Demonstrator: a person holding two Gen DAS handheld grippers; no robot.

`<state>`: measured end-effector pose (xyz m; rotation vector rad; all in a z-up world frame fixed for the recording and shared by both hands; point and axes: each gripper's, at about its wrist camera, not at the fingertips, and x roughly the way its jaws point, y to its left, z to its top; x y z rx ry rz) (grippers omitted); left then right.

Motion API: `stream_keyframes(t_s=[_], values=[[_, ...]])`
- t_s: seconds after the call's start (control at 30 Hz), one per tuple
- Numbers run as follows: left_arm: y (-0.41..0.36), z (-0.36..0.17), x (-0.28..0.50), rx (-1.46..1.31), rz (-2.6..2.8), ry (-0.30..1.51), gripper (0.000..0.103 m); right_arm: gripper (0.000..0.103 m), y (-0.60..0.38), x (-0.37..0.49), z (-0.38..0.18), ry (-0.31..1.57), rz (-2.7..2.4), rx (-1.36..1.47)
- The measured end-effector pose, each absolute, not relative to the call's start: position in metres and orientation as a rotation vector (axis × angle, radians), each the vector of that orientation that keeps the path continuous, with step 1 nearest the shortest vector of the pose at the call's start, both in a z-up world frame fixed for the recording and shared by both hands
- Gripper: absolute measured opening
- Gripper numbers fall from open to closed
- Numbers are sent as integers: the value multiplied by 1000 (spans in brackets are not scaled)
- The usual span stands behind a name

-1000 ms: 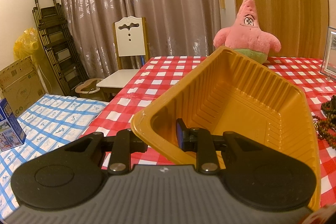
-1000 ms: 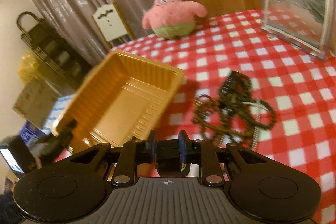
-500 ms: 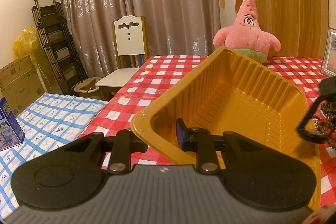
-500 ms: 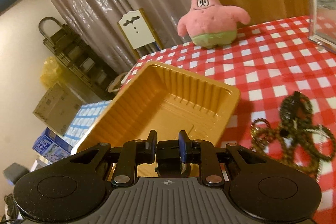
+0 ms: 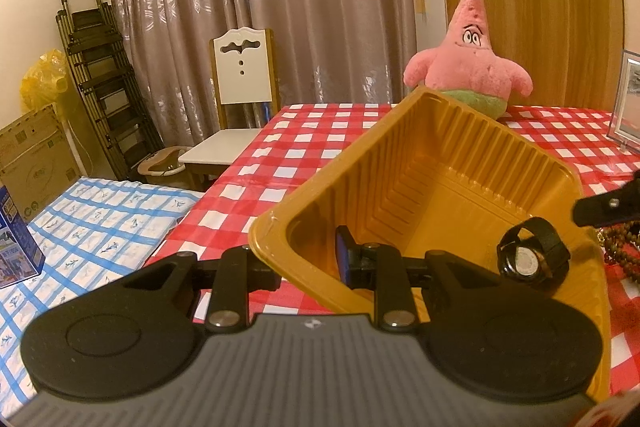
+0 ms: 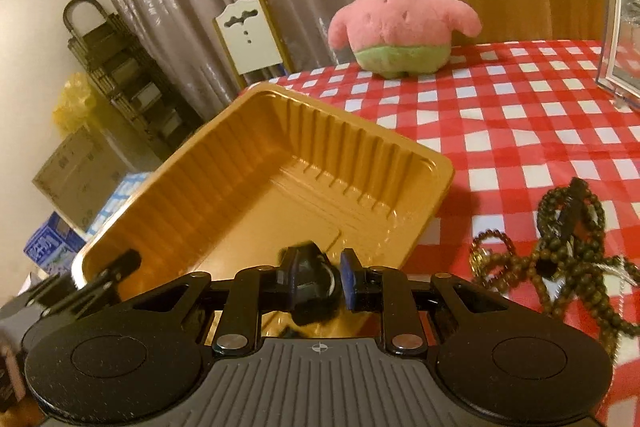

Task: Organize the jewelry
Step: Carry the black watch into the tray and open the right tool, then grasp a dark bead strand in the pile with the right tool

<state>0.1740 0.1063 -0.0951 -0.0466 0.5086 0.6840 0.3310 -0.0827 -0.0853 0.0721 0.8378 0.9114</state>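
Observation:
A yellow ribbed plastic tray (image 5: 460, 163) sits tilted on the red checked table; my left gripper (image 5: 308, 263) is shut on its near rim. A black wristwatch (image 5: 532, 261) lies inside the tray by its right wall. In the right wrist view the tray (image 6: 248, 187) is ahead on the left. My right gripper (image 6: 318, 281) is open above the tray's near end, with the blurred watch (image 6: 312, 279) loose between its fingers. Dark beaded necklaces (image 6: 560, 251) lie tangled on the table to the right of the tray.
A pink starfish plush (image 5: 472, 59) stands at the back of the red checked table (image 5: 304, 147). A framed picture (image 6: 624, 35) stands at the right. A white chair (image 5: 236, 99), a blue checked surface (image 5: 80, 223) and boxes are to the left.
My right gripper came over the tray, opened and let the watch go; the watch now lies in the tray. The left gripper and tray have stayed in place.

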Motion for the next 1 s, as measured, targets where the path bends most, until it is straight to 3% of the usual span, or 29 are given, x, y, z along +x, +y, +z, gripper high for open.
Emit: stream_keyframes(t_s=[0.07,0.17,0.6,1.0], values=[[106,-95,174,-44,681,507,24,44,-94,323,-80,822,904,72],[106,-95,173,-42,678,506,24,48,-121,308,-72,802,880,96],[106,-96,174,-38,675,508,24,48,-231,284,-96,912,583,55],[106,-96,174,-41,676,508,24,47,-258,296,-100,894,526,23]])
